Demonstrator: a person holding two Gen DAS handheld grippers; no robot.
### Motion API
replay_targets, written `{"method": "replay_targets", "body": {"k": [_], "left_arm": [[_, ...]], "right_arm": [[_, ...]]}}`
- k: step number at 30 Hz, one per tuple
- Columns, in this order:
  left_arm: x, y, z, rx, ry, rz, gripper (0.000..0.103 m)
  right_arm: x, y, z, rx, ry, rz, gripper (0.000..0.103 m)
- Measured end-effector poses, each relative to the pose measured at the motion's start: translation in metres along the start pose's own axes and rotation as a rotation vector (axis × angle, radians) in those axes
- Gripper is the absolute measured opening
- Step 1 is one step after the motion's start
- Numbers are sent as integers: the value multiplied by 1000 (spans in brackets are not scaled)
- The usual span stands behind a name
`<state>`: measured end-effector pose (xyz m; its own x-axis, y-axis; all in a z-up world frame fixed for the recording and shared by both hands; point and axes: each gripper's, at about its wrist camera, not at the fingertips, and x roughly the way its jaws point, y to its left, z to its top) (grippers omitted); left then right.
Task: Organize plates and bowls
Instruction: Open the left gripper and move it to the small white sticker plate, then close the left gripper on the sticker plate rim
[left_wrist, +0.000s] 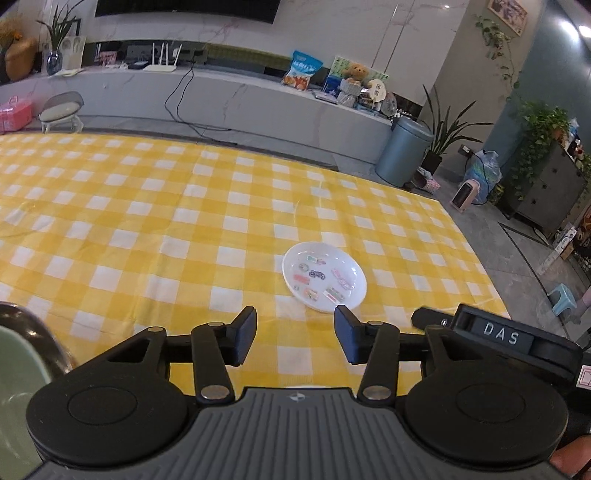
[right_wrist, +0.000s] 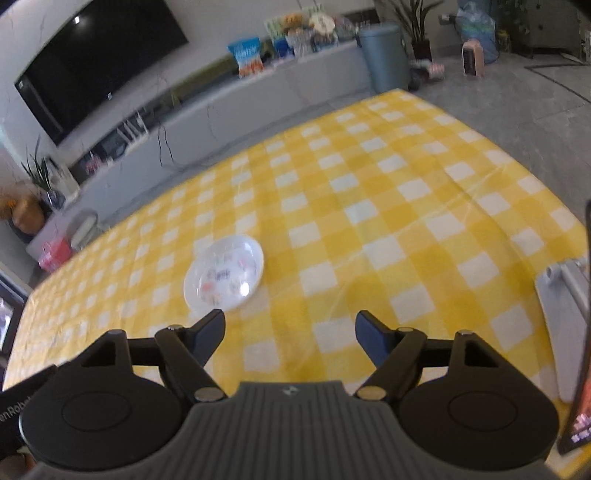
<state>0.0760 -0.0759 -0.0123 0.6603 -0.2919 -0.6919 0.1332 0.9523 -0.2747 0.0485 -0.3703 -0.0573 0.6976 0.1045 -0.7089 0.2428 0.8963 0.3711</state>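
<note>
A white plate (left_wrist: 324, 280) with small coloured pictures lies on the yellow checked tablecloth (left_wrist: 147, 221), just beyond my left gripper (left_wrist: 295, 334) and a little to its right. That gripper is open with nothing between its fingers. In the right wrist view the same plate (right_wrist: 224, 273) sits ahead and left of my right gripper (right_wrist: 290, 338), which is also open and empty. A pale green bowl (left_wrist: 14, 387) with a dark rim shows at the lower left edge of the left wrist view. The other gripper's black body (left_wrist: 498, 336) lies at the right.
A white rack-like object (right_wrist: 565, 314) and a dark upright phone (right_wrist: 580, 369) stand at the right edge of the right wrist view. Beyond the table's far edge are a grey bin (left_wrist: 402, 151), a stool (left_wrist: 61, 110) and a long low cabinet (left_wrist: 221, 99).
</note>
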Motion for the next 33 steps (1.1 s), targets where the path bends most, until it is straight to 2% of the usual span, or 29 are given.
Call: {"method": "replay_targets", "body": {"k": [3, 5, 8, 12, 14, 22, 33], "left_arm": [[9, 1, 2, -6, 11, 12, 56], [16, 3, 3, -19, 20, 16, 56], [25, 7, 6, -38, 22, 10, 56], [39, 13, 13, -78, 18, -27, 56], [48, 14, 16, -93, 24, -28, 56], [82, 23, 25, -132, 62, 7, 55], [108, 23, 30, -124, 98, -18, 55]], "right_arm": [[12, 5, 6, -50, -24, -9, 70], [22, 9, 11, -74, -14, -12, 62], [32, 13, 15, -85, -4, -19, 55], [44, 6, 24, -19, 29, 23, 52], [48, 4, 27, 9, 39, 41, 47], [77, 11, 30, 3, 93, 37, 42], [95, 20, 32, -37, 114, 32, 42]]}}
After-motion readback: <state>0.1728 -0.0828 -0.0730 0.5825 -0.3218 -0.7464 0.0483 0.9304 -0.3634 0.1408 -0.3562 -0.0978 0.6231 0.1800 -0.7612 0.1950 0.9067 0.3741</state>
